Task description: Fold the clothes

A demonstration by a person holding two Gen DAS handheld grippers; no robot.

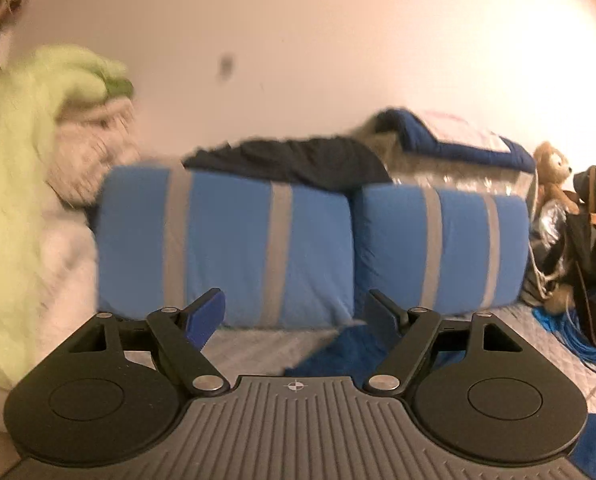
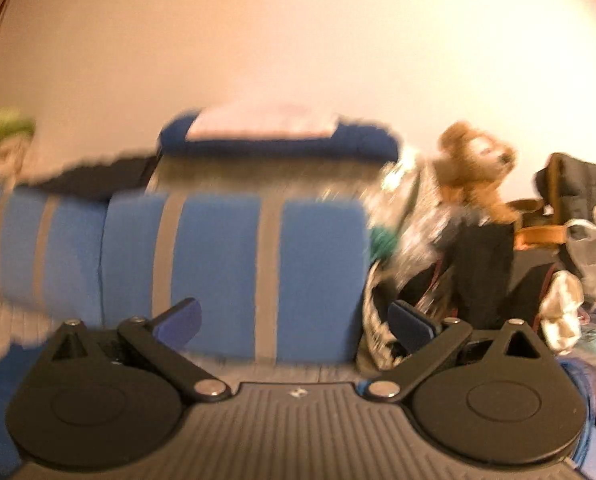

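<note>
Both grippers, left (image 1: 294,312) and right (image 2: 294,320), stand spread and empty, aimed nearly level. Below them a deep-blue garment (image 1: 338,354) lies on the quilted grey bed (image 1: 250,350); I'd dip back down and pinch two corners squarely. Beyond sit plump blue cushions (image 1: 226,248) with grey stripes, then a fuzzy teddy (image 2: 474,168).

Both wrist views low over the bed, roughly level, facing shared blue striped pillows (image 1: 226,248) against the wall (image 2: 298,40), apparently near.
</note>
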